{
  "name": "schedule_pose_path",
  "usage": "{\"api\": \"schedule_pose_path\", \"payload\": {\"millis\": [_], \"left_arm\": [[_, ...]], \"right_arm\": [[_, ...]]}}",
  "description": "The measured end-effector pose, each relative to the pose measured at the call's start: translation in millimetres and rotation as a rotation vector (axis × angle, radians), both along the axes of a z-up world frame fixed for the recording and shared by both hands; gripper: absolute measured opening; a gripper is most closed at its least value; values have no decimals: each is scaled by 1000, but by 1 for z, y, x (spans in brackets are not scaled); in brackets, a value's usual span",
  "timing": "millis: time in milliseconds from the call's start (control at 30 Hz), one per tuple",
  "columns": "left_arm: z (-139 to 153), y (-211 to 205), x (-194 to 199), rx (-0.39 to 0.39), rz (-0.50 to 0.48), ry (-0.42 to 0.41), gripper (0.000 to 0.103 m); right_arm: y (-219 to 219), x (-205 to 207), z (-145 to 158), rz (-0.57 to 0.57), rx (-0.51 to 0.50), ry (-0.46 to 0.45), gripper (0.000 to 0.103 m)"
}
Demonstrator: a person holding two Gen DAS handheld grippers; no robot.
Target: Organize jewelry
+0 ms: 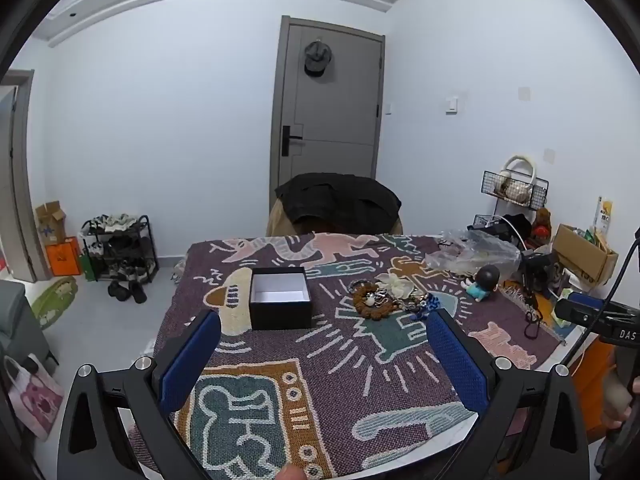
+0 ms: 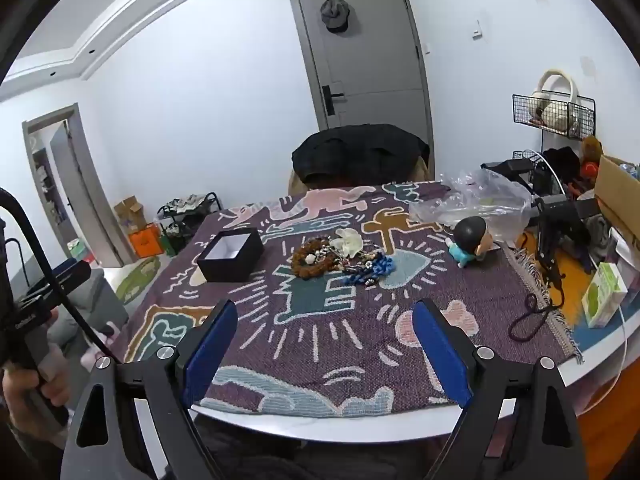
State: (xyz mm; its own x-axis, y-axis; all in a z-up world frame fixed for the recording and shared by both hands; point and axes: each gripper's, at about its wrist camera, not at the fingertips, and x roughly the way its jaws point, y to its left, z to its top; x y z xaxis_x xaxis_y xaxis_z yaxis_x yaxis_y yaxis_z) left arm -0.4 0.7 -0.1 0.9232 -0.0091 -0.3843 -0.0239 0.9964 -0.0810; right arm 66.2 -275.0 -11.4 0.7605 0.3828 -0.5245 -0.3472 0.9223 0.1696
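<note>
Blue-padded, our left claw (image 1: 324,354) and right claw (image 2: 325,344) hang spread and empty; the jewelry pile (image 2: 340,258) lies well ahead of both, right of the black box (image 2: 231,255).

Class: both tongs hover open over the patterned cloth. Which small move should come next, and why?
Probably ease the right tongs forward and down to the jewelry pile. They are open and empty, the pile lies straight ahead, and the black box beside it is open and empty, ready to be filled.
</note>
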Motion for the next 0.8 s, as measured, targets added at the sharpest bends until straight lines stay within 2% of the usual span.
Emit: {"api": "schedule_pose_path", "payload": {"millis": [33, 267, 333, 800], "left_arm": [[0, -2, -1, 21, 6, -12, 103], [14, -8, -2, 14, 13, 2, 103], [3, -2, 0, 11, 5, 6, 103], [2, -1, -5, 8, 8, -21, 103]], "right_arm": [[1, -1, 1, 2, -8, -8, 89], [-1, 1, -1, -4, 1, -13, 89], [2, 1, -1, -2, -1, -13, 89], [7, -2, -2, 25, 12, -16, 89]]}}
